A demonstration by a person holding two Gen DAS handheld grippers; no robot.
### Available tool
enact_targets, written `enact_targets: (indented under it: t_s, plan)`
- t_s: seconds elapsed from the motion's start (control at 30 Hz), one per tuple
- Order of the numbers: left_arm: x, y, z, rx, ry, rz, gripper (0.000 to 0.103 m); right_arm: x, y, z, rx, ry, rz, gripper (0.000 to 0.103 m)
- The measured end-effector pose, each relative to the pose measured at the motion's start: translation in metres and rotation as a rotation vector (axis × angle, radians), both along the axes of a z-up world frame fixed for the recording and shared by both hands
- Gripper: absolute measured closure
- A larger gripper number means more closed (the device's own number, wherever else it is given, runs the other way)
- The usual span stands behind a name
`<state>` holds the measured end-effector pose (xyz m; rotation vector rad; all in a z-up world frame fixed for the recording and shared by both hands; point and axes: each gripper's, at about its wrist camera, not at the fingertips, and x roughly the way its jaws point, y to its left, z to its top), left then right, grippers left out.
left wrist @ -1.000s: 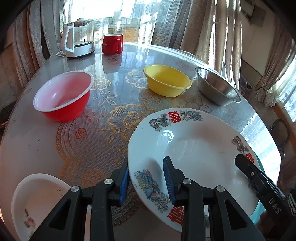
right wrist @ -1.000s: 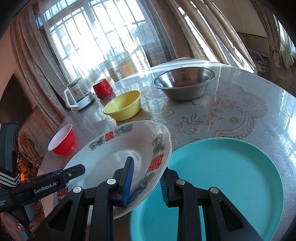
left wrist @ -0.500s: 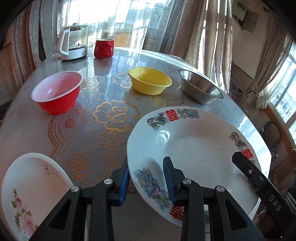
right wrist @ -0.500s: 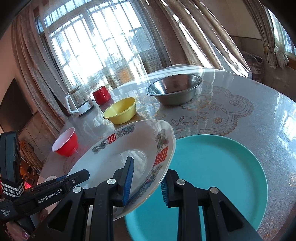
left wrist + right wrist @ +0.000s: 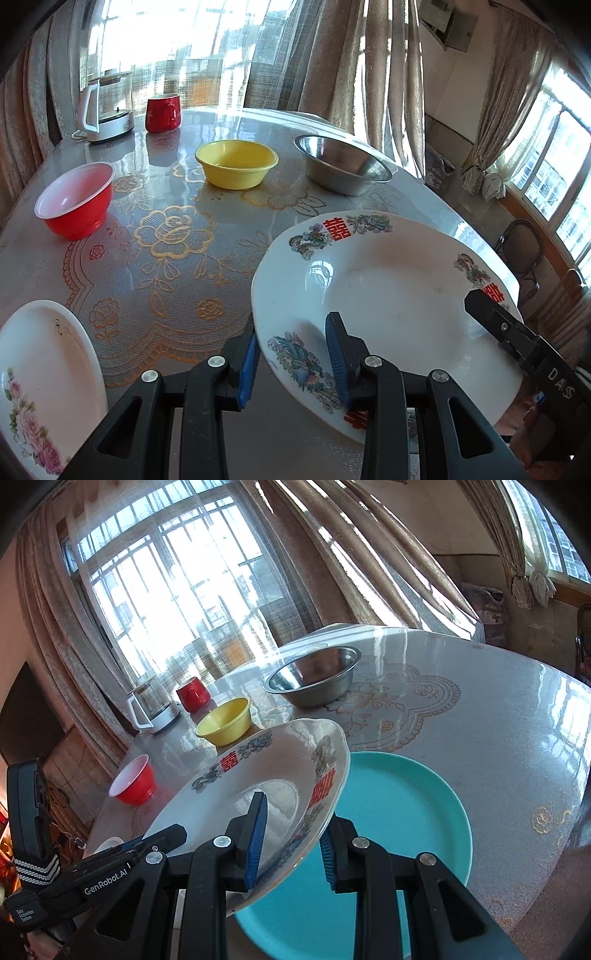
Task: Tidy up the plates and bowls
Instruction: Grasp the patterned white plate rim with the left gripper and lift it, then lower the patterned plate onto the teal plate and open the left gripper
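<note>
My left gripper (image 5: 291,360) and right gripper (image 5: 291,834) each pinched opposite rims of the white phoenix-patterned plate (image 5: 388,291), narrowly spread. I held it tilted, clear of the table (image 5: 155,236), partly over the teal plate (image 5: 399,812).

The round table (image 5: 177,258) (lace-patterned cover) bears a red bowl (image 5: 75,201), yellow bowl (image 5: 236,168), steel bowl (image 5: 341,164), kettle (image 5: 105,107), red mug (image 5: 162,112), floral plate (image 5: 40,384) and teal plate (image 5: 402,834).

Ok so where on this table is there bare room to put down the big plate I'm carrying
Free: the lace patch bordered by the red bowl, yellow bowl and rose plate; also the tabletop right of the steel bowl, beyond the teal plate. Crowded: the far edge with kettle and red mug.
</note>
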<state>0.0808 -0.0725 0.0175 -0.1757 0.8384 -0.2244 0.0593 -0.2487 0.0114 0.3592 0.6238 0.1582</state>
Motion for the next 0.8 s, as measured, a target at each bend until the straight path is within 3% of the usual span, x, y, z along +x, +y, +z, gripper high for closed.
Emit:
enact_targets:
  t_s: [0.37,0.8]
  plan:
    - [-0.005,-0.038,-0.009,0.034,0.005,-0.077,0.068,-0.017,-0.036,-0.015,0.035,0.039,-0.084,0.076]
    - [-0.012,-0.056,-0.022,0.089,0.003,-0.098,0.068,-0.017,-0.050,-0.038,0.040,0.085,-0.120,0.076]
